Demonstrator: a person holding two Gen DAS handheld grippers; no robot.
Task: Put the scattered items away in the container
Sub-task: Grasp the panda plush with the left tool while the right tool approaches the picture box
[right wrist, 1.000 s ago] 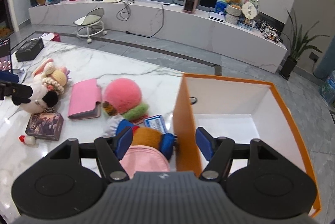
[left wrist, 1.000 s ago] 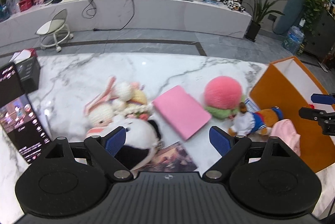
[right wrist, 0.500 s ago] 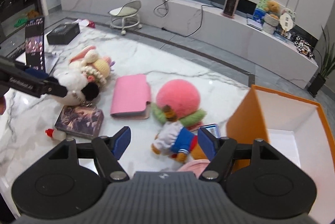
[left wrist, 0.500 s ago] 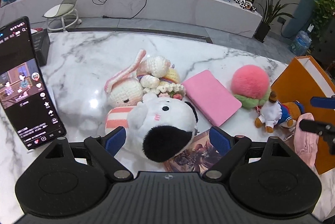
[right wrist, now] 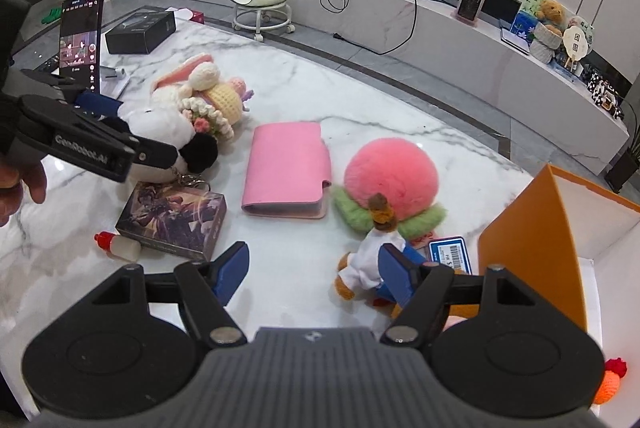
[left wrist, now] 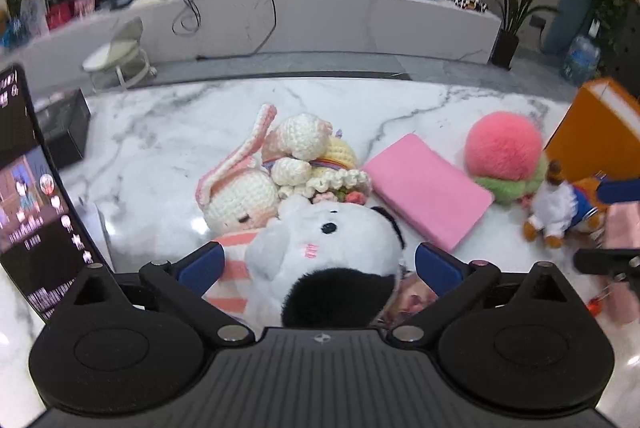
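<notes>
Hovering over the white plush [left wrist: 320,240] mid-table with left gripper [left wrist: 320,264] spread wide, pads not touching it. Right gripper [right wrist: 310,274] also apart, gripping nothing; beside the small bear [right wrist: 370,264] near the orange box [right wrist: 532,228] at the table's right edge.

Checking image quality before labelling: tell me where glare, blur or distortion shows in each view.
Left wrist view: glare spots on the marble table, the orange box smeared by motion at the right edge, fisheye bowing the far counter. Right wrist view: sharper, with the same edge curvature and little glare.
</notes>
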